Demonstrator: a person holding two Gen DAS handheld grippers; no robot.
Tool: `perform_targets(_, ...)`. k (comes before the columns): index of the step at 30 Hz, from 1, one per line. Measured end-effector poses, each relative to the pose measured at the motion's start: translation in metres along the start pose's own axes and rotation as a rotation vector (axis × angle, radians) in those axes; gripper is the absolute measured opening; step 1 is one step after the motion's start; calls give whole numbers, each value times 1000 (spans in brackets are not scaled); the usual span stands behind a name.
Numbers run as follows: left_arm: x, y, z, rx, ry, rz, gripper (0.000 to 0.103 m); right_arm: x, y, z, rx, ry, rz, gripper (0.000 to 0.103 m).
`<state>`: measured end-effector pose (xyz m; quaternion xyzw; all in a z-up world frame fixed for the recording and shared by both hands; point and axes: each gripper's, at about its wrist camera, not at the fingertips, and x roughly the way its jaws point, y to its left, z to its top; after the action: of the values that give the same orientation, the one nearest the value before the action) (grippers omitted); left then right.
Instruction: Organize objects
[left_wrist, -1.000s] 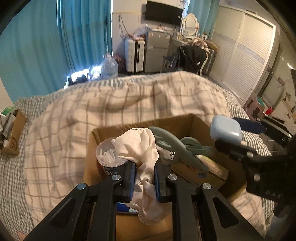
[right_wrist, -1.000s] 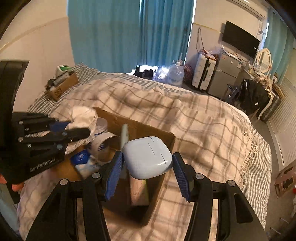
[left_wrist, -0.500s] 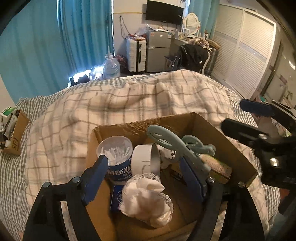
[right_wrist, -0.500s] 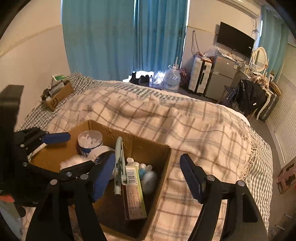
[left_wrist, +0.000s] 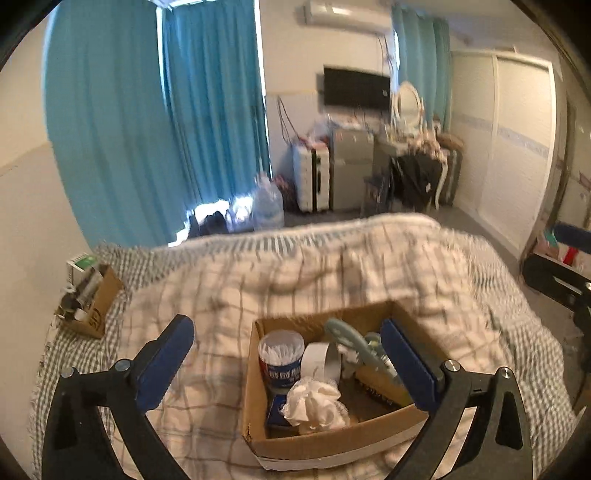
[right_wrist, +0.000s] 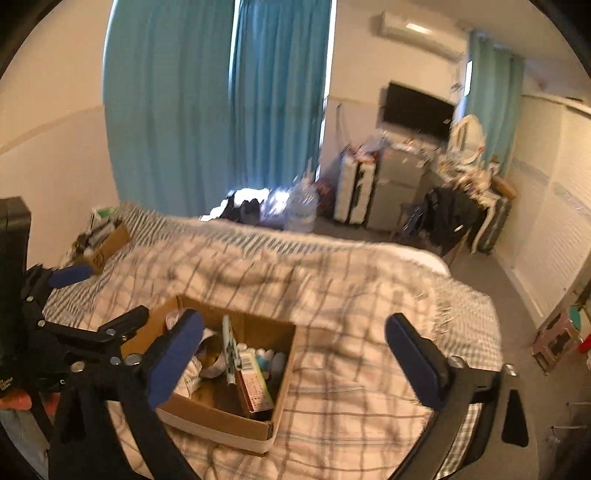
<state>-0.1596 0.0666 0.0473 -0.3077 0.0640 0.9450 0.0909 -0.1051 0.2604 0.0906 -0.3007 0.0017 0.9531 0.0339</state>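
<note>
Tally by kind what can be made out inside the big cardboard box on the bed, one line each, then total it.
Cotton swab tub: 1
Tape roll: 1
White crumpled cloth: 1
Grey-green clip tool: 1
Long printed carton: 1
Flat blue packet: 1
Small pale bottles: too blurred to count
Total countable: 6

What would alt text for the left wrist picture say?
An open cardboard box on a checked blanket holds a tub of cotton swabs, tape and crumpled white cloth. The left gripper is open above it.

Teal curtains (left_wrist: 155, 122) hang behind a plaid-covered bed (left_wrist: 332, 266); a wall television (left_wrist: 356, 88) faces it.
</note>
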Motion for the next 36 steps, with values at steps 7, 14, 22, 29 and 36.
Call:
perform_targets(7,-27,7,-9,-107,-49,-31,103,-33,-5,-11,66,-17,-41,102)
perform_targets(14,-34,22,-48,-139,-46,17,103,-25,0,-57,105,19,-49,102)
perform_targets(22,-28,36,-72,-186,2,39,103,7,19,-76,86,108,-27,102)
perform_targets(29,-26,34,-78,-164,18,33,103,10,26,-80,77,114,-33,102)
perform_targets(36,-24,26,-80,-146,30,28,103,9,23,-78,86,109,-41,102)
